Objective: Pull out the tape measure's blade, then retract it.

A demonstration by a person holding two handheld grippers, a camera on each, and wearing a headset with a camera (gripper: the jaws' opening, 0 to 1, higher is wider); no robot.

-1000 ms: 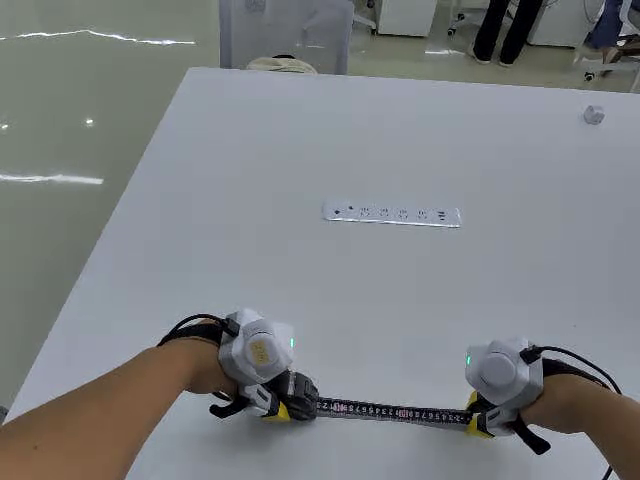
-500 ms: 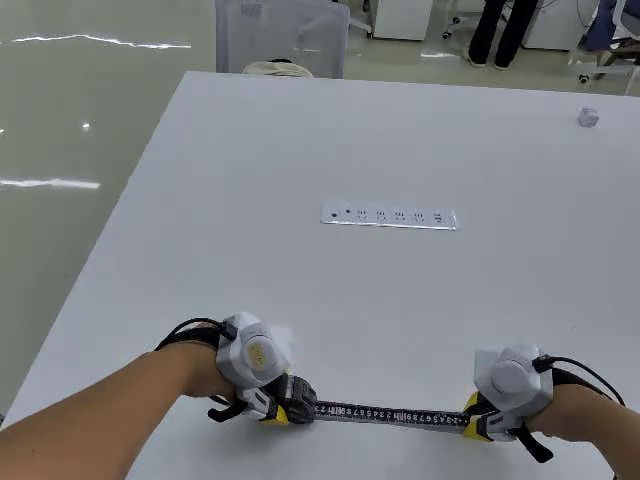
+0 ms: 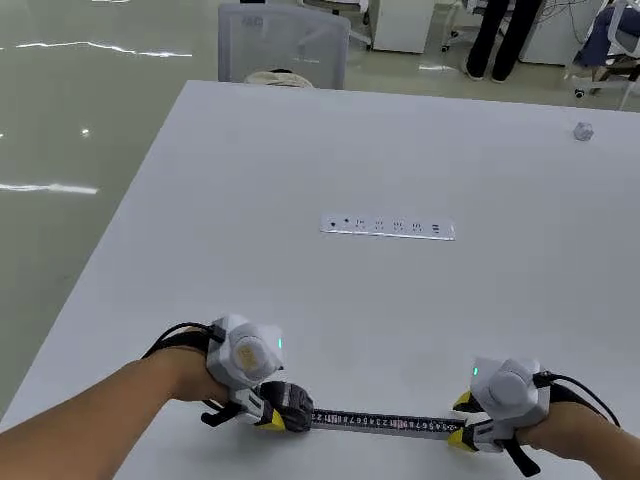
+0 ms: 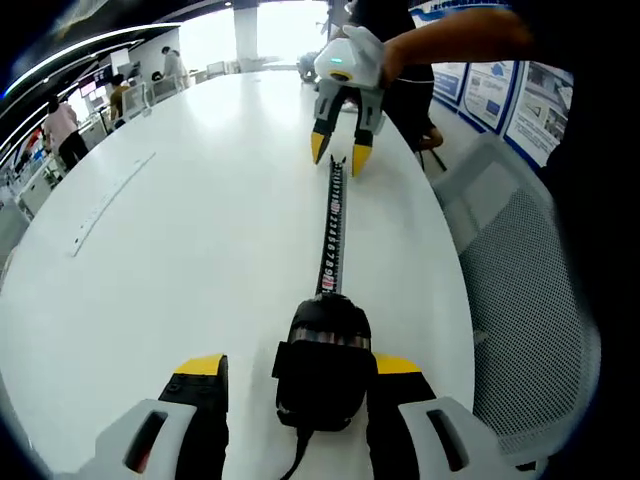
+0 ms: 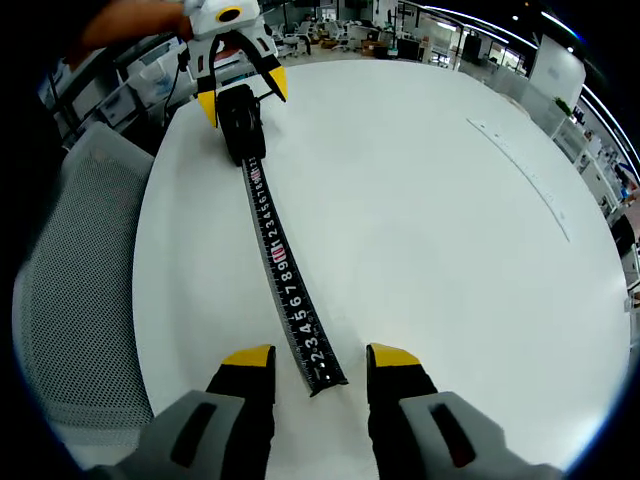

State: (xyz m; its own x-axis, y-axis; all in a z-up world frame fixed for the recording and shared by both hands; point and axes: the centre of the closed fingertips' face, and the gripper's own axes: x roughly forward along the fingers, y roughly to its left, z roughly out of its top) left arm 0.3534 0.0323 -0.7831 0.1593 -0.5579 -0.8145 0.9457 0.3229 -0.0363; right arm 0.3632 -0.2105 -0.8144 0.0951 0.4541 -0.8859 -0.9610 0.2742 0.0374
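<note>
Both left claw point(image 4: 300, 366) and right claw point(image 5: 320, 356) gape astride edge-hugging tape measure point(image 3: 370, 421)

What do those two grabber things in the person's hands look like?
The left gripper and right gripper match: rounded white bodies, each with a tiny green light, and two dark fingers tipped in yellow. Black cables loop back by the wrists. The forearms show no sleeves.
</note>
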